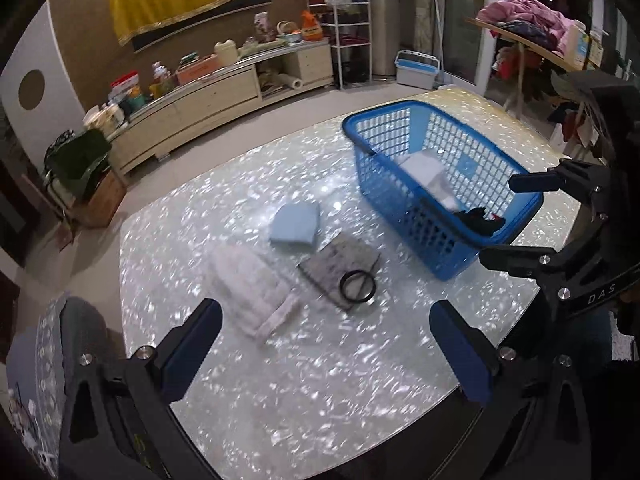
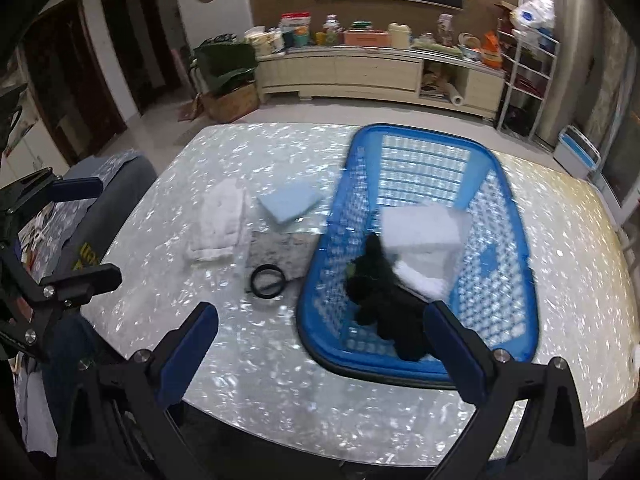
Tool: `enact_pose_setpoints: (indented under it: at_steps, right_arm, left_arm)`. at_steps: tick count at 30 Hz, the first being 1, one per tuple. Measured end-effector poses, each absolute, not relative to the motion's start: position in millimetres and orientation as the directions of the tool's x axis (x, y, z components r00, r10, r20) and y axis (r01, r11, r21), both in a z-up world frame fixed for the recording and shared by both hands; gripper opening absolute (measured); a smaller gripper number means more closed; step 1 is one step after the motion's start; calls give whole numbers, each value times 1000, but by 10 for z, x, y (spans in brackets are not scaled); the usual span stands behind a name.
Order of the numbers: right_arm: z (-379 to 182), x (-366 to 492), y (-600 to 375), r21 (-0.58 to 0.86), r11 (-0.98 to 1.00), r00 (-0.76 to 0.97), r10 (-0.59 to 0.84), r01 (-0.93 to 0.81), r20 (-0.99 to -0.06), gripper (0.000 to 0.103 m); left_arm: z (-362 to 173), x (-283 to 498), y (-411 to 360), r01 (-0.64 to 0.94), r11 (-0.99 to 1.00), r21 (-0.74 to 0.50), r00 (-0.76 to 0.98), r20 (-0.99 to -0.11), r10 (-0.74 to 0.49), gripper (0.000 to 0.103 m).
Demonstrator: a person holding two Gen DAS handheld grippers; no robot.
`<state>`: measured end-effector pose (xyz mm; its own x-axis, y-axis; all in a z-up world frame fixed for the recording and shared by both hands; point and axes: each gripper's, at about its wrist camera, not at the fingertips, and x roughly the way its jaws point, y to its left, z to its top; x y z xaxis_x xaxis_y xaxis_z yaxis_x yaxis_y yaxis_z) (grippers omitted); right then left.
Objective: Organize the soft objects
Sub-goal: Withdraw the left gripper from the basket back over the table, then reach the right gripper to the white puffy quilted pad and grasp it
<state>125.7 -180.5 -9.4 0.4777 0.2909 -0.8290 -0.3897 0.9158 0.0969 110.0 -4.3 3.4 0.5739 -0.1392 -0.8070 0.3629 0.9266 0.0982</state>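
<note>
Hovering over the shimmering pearl-patterned surface (image 1: pixel 320 380), left gripper (image 1: pixel 326 354) with fingers spread wide, gripping nothing. Lying ahead, leftmost, a folded white quilted cloth (image 1: pixel 256 292); next along, a folded light-blue cloth (image 1: pixel 295 225), a grey patterned cloth (image 1: pixel 340 266) carrying a black ring (image 1: pixel 357 285). Further right, blue plastic mesh basket (image 2: pixel 516 248) holding white folded cloths (image 2: pixel 422 236) and a black soft item (image 2: pixel 390 300). Right gripper (image 2: pixel 322 342) gaping too, empty.

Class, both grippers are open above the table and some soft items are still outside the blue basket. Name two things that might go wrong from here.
1. The black ring lies on the grey patterned cloth; lifting that cloth may fling it off.
2. The light blue folded cloth overlaps the grey cloth's edge, so the left gripper might grab both.
</note>
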Motion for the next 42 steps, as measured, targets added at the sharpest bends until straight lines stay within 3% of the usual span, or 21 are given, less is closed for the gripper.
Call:
enact_pose_setpoints:
  at_steps: [24, 42]
  right_arm:
    - [-602, 1501, -490, 103, 787, 318, 360, -609, -877, 103]
    - [-1096, 2025, 147, 156, 778, 200, 340, -608, -919, 103]
  left_arm:
    - [-418, 916, 1046, 169, 985, 45, 517, -854, -49, 103]
    - [-880, 1182, 1728, 54, 999, 10, 464, -886, -16, 103]
